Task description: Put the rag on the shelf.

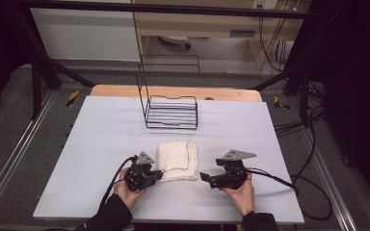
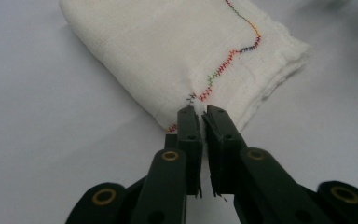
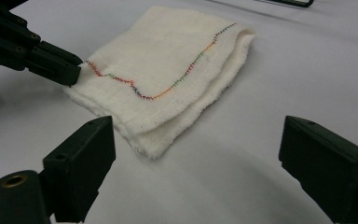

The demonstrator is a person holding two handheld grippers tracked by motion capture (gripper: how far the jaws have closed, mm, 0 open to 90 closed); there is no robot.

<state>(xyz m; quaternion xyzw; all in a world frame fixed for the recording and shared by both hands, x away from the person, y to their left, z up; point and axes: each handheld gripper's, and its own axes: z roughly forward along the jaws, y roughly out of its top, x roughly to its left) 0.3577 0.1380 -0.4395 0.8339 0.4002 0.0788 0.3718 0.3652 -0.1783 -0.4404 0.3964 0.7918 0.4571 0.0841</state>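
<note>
A folded white towel [image 1: 177, 161] with a coloured stitched line lies flat on the table's front middle. My left gripper [image 1: 160, 174] sits at the towel's near left corner, and in the left gripper view its jaws [image 2: 199, 114] are shut on the towel's [image 2: 177, 51] edge, right by the stitching. My right gripper [image 1: 204, 176] hovers just off the towel's near right corner, apart from the cloth. In the right gripper view its jaws [image 3: 198, 133] stand wide open with the towel's [image 3: 168, 70] corner ahead of them. The left gripper [image 3: 74, 70] shows there pinching the far corner.
A black wire rack [image 1: 171, 111] stands upright at the back middle of the pale grey table [image 1: 101, 144]. A wooden board edge [image 1: 125, 90] runs behind it. Cables [image 1: 313, 144] trail off the table's right side.
</note>
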